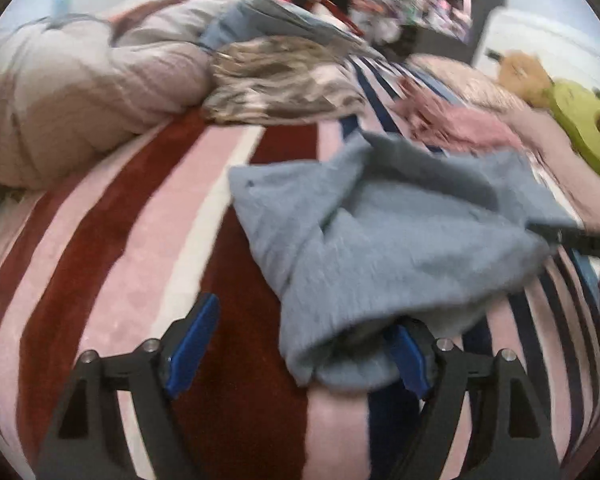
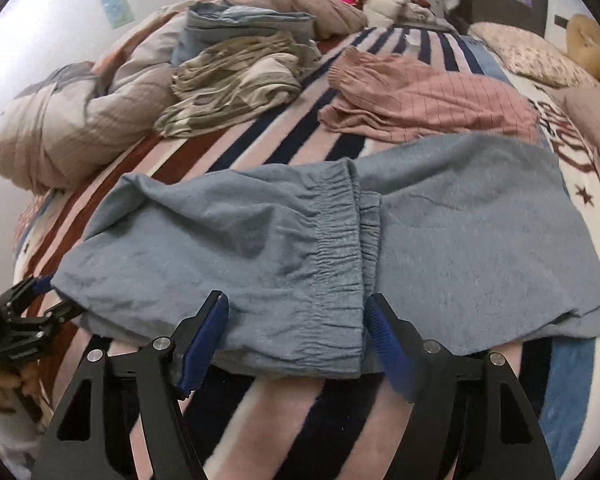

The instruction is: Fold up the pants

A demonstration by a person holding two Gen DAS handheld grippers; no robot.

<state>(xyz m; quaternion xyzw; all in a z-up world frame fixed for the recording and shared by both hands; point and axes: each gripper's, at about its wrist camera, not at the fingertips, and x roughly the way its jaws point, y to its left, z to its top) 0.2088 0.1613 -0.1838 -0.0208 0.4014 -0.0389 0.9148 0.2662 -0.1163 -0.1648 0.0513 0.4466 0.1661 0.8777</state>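
**Pants folded over on the striped bed**

Elastic waistband [image 2: 340, 236] is seen only in the right wrist view. Blue-grey pants [image 2: 300, 248] are doubled on the bed [image 2: 284, 412]. Left gripper [image 1: 300, 348] and right gripper [image 2: 296, 344] are spread wide, nothing clamped.

The blue-grey pants [image 2: 308, 240] lie folded across the striped bedspread [image 2: 284, 408], near the bed's near edge. Their gathered elastic waistband [image 2: 340, 232] rests on top, roughly mid-garment. The soft fabric is slightly rumpled.
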